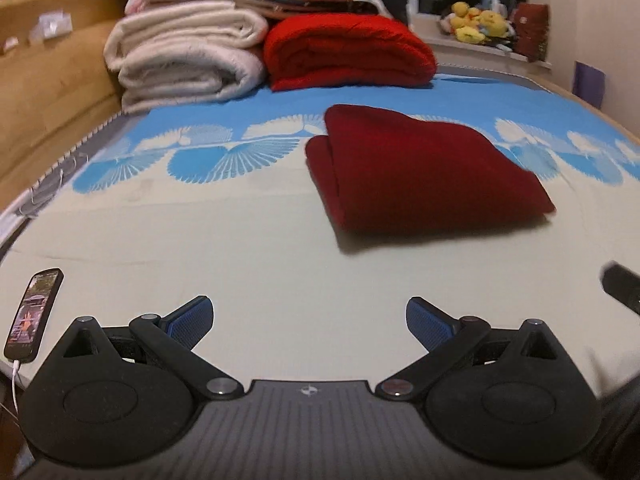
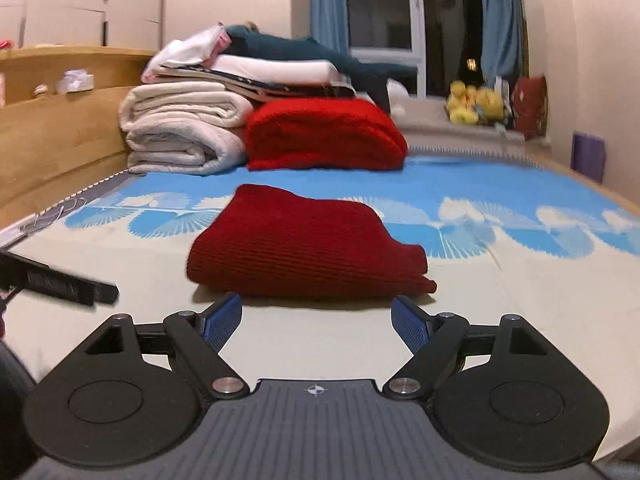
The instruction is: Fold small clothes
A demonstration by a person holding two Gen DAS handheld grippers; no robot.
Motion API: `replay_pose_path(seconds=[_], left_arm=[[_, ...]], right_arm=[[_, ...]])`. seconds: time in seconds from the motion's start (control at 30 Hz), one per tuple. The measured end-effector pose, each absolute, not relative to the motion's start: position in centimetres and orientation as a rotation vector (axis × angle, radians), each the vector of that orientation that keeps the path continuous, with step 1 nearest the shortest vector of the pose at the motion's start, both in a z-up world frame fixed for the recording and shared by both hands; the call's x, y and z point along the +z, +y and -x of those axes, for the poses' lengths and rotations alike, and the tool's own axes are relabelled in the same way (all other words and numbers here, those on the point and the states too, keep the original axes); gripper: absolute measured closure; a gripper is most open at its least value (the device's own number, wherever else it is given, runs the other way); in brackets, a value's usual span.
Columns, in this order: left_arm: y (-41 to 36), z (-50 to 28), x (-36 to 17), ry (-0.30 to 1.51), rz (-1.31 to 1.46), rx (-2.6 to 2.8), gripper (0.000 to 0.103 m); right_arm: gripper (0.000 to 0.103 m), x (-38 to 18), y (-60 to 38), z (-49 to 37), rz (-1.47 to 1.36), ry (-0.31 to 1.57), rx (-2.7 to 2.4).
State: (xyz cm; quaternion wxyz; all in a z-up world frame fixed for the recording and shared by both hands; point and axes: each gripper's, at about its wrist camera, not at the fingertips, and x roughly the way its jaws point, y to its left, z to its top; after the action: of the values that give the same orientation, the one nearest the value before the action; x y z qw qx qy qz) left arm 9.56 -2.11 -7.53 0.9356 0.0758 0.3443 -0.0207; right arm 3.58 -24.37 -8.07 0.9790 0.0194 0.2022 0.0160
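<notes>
A dark red knitted garment lies folded into a compact stack on the bed sheet. It also shows in the right wrist view, just beyond my right gripper. My left gripper is open and empty, low over the sheet, well short of the garment and to its left. My right gripper is open and empty, its blue pads close to the garment's near edge. Part of the other gripper shows at the left of the right wrist view.
A pile of folded white blankets and a bright red blanket stands at the far end of the bed. A phone on a cable lies at the left edge. A wooden headboard runs along the left. Plush toys sit on the windowsill.
</notes>
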Motion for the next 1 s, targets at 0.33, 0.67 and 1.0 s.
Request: replay_pose_path(seconds=[0.33,0.67,1.0], left_arm=[[-2.8,-6.2,-10.5,0.686,-0.189,-0.089,0.0],[-2.6,-6.4,-10.4,0.684,-0.18,-0.08,0.0],[-2.7,-6.8,-10.4,0.688,-0.185,-0.1,0.0]], right_arm=[[0.02,-10.4,-22.2,-0.7,0.024,0.508,0.009],[0.02,-11.2,-22.7,-0.9,-0.01,0.547,-0.018],[0.02,-11.4,-22.5,-1.1,0.012,0.553,-0.008]])
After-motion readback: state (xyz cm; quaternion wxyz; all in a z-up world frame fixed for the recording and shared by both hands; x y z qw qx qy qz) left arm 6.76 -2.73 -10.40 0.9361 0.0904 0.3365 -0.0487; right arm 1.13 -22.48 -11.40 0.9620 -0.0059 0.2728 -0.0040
